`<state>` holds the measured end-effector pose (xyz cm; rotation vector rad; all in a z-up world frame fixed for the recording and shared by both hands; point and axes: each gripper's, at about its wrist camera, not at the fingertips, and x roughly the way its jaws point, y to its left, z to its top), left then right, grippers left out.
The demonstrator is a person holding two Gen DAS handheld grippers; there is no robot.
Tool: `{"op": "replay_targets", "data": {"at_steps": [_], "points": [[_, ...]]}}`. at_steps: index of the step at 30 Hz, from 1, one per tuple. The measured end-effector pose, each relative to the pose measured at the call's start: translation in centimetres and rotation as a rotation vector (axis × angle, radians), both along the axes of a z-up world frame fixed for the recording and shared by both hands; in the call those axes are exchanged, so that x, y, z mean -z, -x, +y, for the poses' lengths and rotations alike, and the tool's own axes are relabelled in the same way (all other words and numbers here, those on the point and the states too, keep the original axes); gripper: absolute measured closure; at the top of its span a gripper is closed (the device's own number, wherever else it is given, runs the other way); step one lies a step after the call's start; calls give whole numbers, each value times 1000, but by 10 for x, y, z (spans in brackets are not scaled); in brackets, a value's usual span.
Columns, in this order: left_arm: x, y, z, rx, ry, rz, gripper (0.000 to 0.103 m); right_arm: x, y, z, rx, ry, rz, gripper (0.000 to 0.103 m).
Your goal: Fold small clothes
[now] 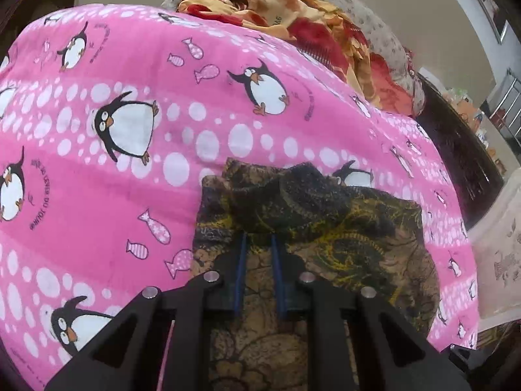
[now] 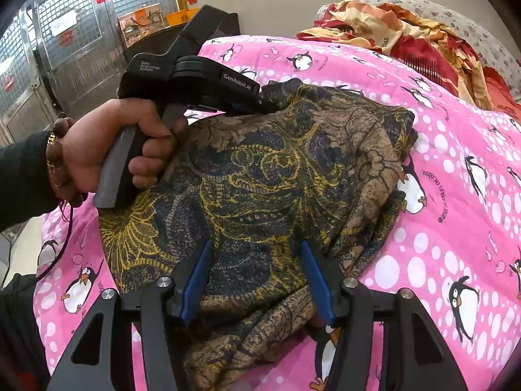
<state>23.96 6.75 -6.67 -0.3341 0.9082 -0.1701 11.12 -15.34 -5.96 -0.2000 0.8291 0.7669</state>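
A brown, black and yellow patterned garment (image 2: 260,179) lies bunched on a pink penguin-print bedspread (image 2: 456,195). It also shows in the left wrist view (image 1: 325,234). My left gripper (image 1: 259,238) has its blue fingers close together, pinching a raised fold of the garment at its far edge. From the right wrist view the left gripper (image 2: 263,101) sits at the garment's far corner, held by a hand (image 2: 107,150). My right gripper (image 2: 255,260) is open, its blue fingers (image 2: 198,273) spread over the garment's near edge.
The bedspread (image 1: 97,195) covers the bed. A heap of red and orange floral bedding (image 1: 293,16) and a grey spotted pillow (image 2: 472,22) lie at the far end. Dark furniture (image 1: 456,150) stands to the right. Metal gates (image 2: 65,32) stand behind.
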Motion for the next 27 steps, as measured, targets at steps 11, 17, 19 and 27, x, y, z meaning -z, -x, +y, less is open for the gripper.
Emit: {"op": "replay_targets", "data": {"at_steps": [11, 17, 19, 27], "points": [[-41, 8, 19, -48, 72, -92, 66, -79, -33, 0, 90, -56, -72, 41], [-20, -12, 12, -53, 85, -40, 65, -30, -100, 14, 104, 67, 22, 41], [-7, -13, 6, -48, 68, -47, 63, -7, -113, 1, 107, 19, 78, 42], [-2, -9, 8, -72, 80, -68, 62, -21, -108, 0, 95, -2, 64, 41]]}}
